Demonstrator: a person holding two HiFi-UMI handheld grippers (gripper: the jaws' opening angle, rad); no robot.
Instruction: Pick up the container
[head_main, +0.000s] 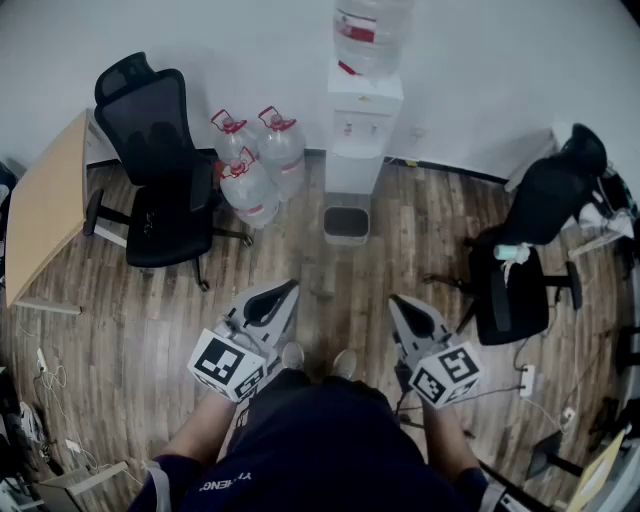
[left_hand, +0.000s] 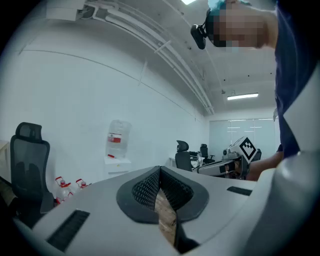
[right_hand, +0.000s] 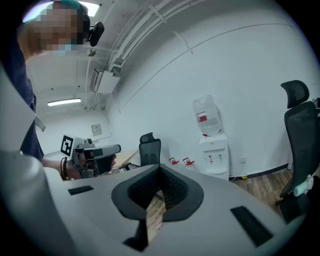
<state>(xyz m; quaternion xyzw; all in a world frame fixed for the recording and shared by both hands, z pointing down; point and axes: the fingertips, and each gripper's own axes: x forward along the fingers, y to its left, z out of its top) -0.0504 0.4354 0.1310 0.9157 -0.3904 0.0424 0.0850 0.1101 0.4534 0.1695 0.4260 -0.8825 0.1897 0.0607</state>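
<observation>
**Standing operator, both tools held low at the waist.** The left gripper (head_main: 287, 290) and the right gripper (head_main: 399, 302) each had their jaws pressed together, with nothing between the pads. The container was taken to be the small grey bin (head_main: 346, 223) on the floor (head_main: 150, 330), just in front of the dispenser (head_main: 362, 130) and well ahead of both tools. The task sentence did not settle this: three jugs (head_main: 250, 185) stood just left of the dispenser and would fit the word as well.

**Risks, as judged.**
- (a) The wrong object could be chosen, because the bin and the jugs stood near each other.
- (b) With the tips together, neither tool could take the bin's rim. If the jaws were not spread before contact, they would shove the bin against the dispenser or tip it.
- (c) The bin looked light and thin-walled, so a one-sided pinch on the rim might let it swing or slip.
- (d) A low reach so near the dispenser could knock its cabinet or the nearest jug.

**Room.**
- Bare floor lay open in a straight lane from the operator's shoes (head_main: 292, 355) to the bin.
- On the left, the lane was bounded by the jugs and a black chair (head_main: 160, 190), with a desk (head_main: 45, 210) beyond.
- On the right stood a second chair (head_main: 530, 260), with a power strip (head_main: 527, 380) and cables on the floor near it.
- The wall (head_main: 480, 70) closed the far side, so the bin was open from the front and from above only.
</observation>
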